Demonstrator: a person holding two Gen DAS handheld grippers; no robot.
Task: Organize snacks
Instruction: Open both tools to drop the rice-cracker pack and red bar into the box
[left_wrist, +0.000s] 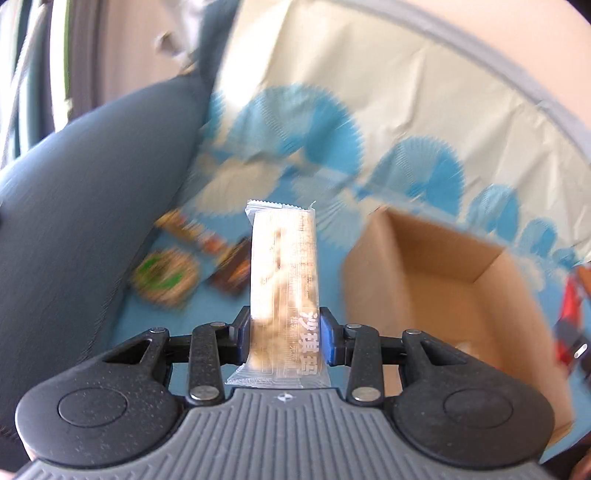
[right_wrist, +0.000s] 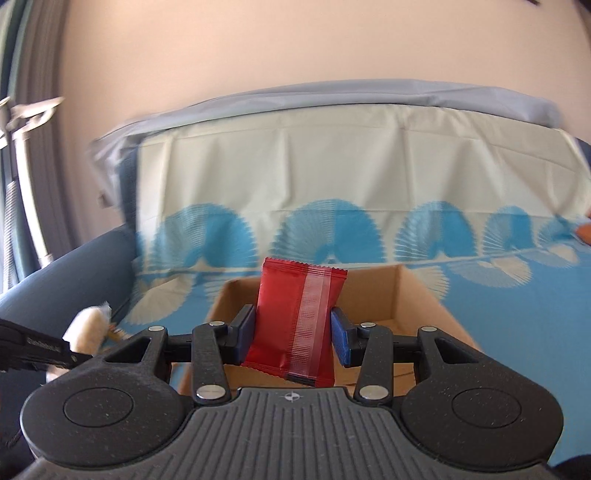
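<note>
Sofa cloth | box centre frame | left gripper clenched bar | right gripper clenched red packet | risk: slick wrappers slipping short of box

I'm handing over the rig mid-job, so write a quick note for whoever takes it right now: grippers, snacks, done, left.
Left gripper: shut on a clear-wrapped pale snack bar, held upright in the air.
Right gripper: shut on a red snack packet, in front of the cardboard box.
Box: open on the blue patterned cloth; its contents are hard to make out.
Done: both snacks picked up.
Left: drop both into the box, then collect the loose snacks lying on the cloth left of it; they are blurred.
</note>
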